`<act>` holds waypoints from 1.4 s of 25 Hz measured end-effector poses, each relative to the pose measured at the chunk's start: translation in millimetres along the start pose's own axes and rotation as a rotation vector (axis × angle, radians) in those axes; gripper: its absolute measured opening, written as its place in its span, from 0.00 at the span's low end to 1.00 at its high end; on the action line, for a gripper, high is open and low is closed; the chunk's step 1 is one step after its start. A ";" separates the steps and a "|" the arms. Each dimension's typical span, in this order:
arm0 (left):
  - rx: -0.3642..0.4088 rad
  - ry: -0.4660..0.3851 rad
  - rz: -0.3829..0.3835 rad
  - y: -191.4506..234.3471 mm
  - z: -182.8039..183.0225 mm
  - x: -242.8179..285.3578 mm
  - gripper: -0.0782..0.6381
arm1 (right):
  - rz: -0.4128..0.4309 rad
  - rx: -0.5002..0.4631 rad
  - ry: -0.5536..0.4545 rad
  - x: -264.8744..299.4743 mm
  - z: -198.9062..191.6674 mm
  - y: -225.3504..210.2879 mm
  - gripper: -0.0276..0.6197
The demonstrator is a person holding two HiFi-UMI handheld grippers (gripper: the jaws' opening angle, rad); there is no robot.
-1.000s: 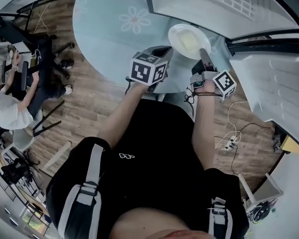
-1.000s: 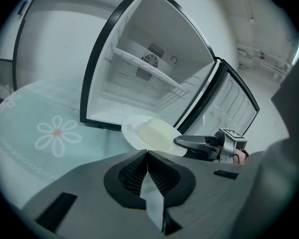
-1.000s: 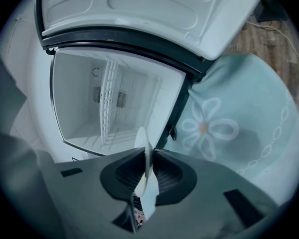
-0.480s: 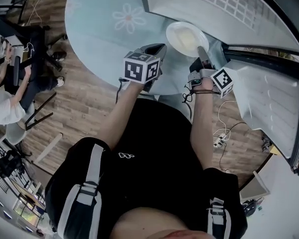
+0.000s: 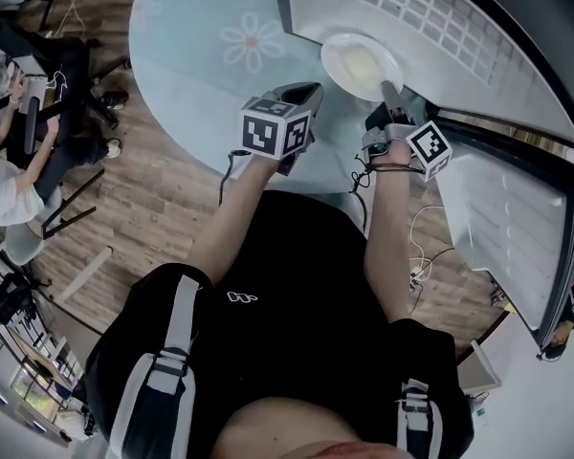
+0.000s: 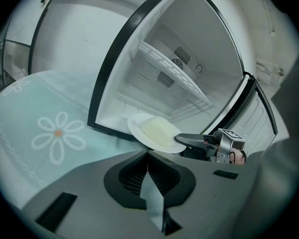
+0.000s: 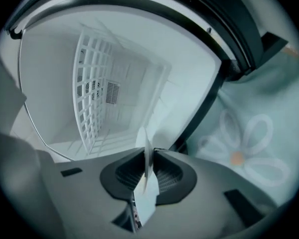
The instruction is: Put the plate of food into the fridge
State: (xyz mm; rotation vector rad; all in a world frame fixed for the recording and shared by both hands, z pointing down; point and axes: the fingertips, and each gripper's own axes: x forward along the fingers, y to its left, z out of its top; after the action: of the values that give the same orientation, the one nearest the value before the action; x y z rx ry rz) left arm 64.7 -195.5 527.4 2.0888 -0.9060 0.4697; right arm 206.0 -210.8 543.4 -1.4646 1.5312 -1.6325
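A white plate (image 5: 362,65) with pale yellow food hangs over the far edge of the table, right at the mouth of the open fridge (image 5: 440,27). My right gripper (image 5: 390,92) is shut on the plate's near rim. In the right gripper view the plate (image 7: 145,151) stands edge-on between the jaws, facing the fridge's white wire shelf (image 7: 92,93). My left gripper (image 5: 304,96) hovers just left of the plate, shut with nothing in it. The left gripper view shows the plate (image 6: 157,132) and the right gripper (image 6: 189,139) ahead of the fridge's empty inside (image 6: 179,83).
The round glass table (image 5: 210,94) has a white flower print (image 5: 249,41). The fridge door (image 5: 502,223) stands swung open at the right. A person sits at a desk (image 5: 5,180) at the left, beside an office chair (image 5: 72,75). Cables and a power strip (image 5: 416,275) lie on the wood floor.
My right gripper has carried the plate a little farther toward the fridge opening. The left gripper has stayed beside it, and the head view has shifted slightly.
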 end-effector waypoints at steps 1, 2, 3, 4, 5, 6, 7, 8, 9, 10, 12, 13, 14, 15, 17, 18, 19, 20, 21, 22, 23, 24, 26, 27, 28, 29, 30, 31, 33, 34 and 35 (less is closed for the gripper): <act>0.004 0.001 0.001 1.3 2.4 2.7 0.10 | 0.001 0.003 -0.002 4.8 2.5 0.7 0.12; 0.009 0.002 0.001 2.2 5.3 5.5 0.10 | 0.002 0.006 -0.006 9.2 5.4 1.4 0.12; 0.014 0.002 0.002 2.9 8.7 8.3 0.10 | 0.003 0.010 -0.010 13.4 8.5 2.0 0.12; 0.019 0.001 0.002 3.3 12.4 11.3 0.10 | 0.005 0.013 -0.014 17.3 11.5 2.5 0.12; 0.023 0.000 0.001 3.5 16.2 14.2 0.10 | 0.006 0.015 -0.017 21.0 14.1 3.0 0.12; 0.026 -0.002 0.000 3.7 19.7 17.1 0.10 | 0.005 0.018 -0.019 24.5 16.3 3.2 0.13; 0.028 -0.002 -0.001 3.7 22.9 20.1 0.10 | 0.002 0.020 -0.021 27.9 18.0 3.4 0.13; 0.029 -0.002 -0.002 3.6 25.9 23.2 0.10 | -0.001 0.022 -0.023 31.1 19.7 3.2 0.13; 0.030 -0.002 -0.003 3.4 28.7 26.4 0.10 | -0.003 0.024 -0.027 34.2 21.6 2.8 0.13; 0.032 -0.003 -0.005 3.2 31.5 29.5 0.10 | -0.006 0.025 -0.031 37.3 23.8 2.1 0.13; 0.037 -0.005 -0.008 2.7 36.3 35.6 0.10 | -0.009 0.025 -0.042 43.3 28.4 -0.3 0.13; 0.040 -0.005 -0.010 2.6 37.7 38.6 0.10 | -0.011 0.025 -0.048 46.0 31.0 -2.0 0.13; 0.043 -0.003 -0.010 2.7 38.3 41.5 0.10 | -0.013 0.024 -0.052 48.5 33.7 -4.0 0.13; 0.045 0.001 -0.009 2.8 38.4 43.9 0.10 | -0.016 0.025 -0.057 50.7 36.3 -5.6 0.13; 0.044 0.007 -0.008 3.6 38.5 47.0 0.10 | -0.018 0.030 -0.064 54.8 40.6 -6.9 0.13; 0.042 0.009 -0.008 4.6 38.7 47.6 0.10 | -0.017 0.031 -0.068 57.1 42.4 -6.5 0.13; 0.039 0.011 -0.006 5.9 38.7 47.9 0.10 | -0.018 0.030 -0.072 59.7 44.1 -5.7 0.13; 0.035 0.013 -0.004 7.3 38.4 47.9 0.10 | -0.021 0.030 -0.077 62.3 45.7 -5.3 0.13; 0.030 0.016 -0.003 8.4 37.7 47.6 0.10 | -0.027 0.031 -0.085 64.6 47.3 -5.9 0.12; 0.026 0.018 -0.003 8.9 36.9 47.1 0.10 | -0.034 0.034 -0.094 66.5 49.0 -7.4 0.12; 0.024 0.019 -0.003 8.7 36.3 46.6 0.10 | -0.041 0.040 -0.103 68.0 50.9 -9.4 0.12; 0.024 0.017 -0.005 8.0 36.2 46.3 0.10 | -0.048 0.045 -0.111 69.4 52.7 -11.1 0.12; 0.024 0.013 -0.011 5.9 35.2 45.6 0.10 | -0.060 0.035 -0.113 71.1 54.5 -12.5 0.11; 0.022 0.011 -0.014 4.9 33.9 45.0 0.10 | -0.068 0.023 -0.107 71.6 54.3 -12.7 0.11; 0.020 0.010 -0.016 4.3 32.3 44.0 0.10 | -0.080 0.010 -0.102 71.9 54.0 -13.0 0.11; 0.018 0.010 -0.017 3.9 30.5 42.5 0.10 | -0.096 0.001 -0.102 71.8 54.1 -13.5 0.10; 0.016 0.011 -0.018 3.5 28.7 40.6 0.10 | -0.117 -0.006 -0.106 71.5 54.6 -14.4 0.10; 0.014 0.011 -0.018 3.2 26.9 38.5 0.10 | -0.143 -0.015 -0.114 70.9 55.6 -15.6 0.10; 0.010 0.009 -0.020 2.6 24.3 34.0 0.10 | -0.207 -0.054 -0.130 68.5 58.2 -17.7 0.10; 0.009 0.006 -0.021 2.4 23.6 31.7 0.10 | -0.238 -0.084 -0.132 67.2 59.0 -17.9 0.10; 0.008 0.003 -0.021 2.3 23.2 29.3 0.10 | -0.262 -0.114 -0.129 66.1 59.0 -17.3 0.11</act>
State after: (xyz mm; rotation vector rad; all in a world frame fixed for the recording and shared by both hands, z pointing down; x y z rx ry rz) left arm 83.3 -227.8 531.6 2.1020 -0.8807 0.4666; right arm 242.5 -288.0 572.8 -1.8614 1.4296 -1.5762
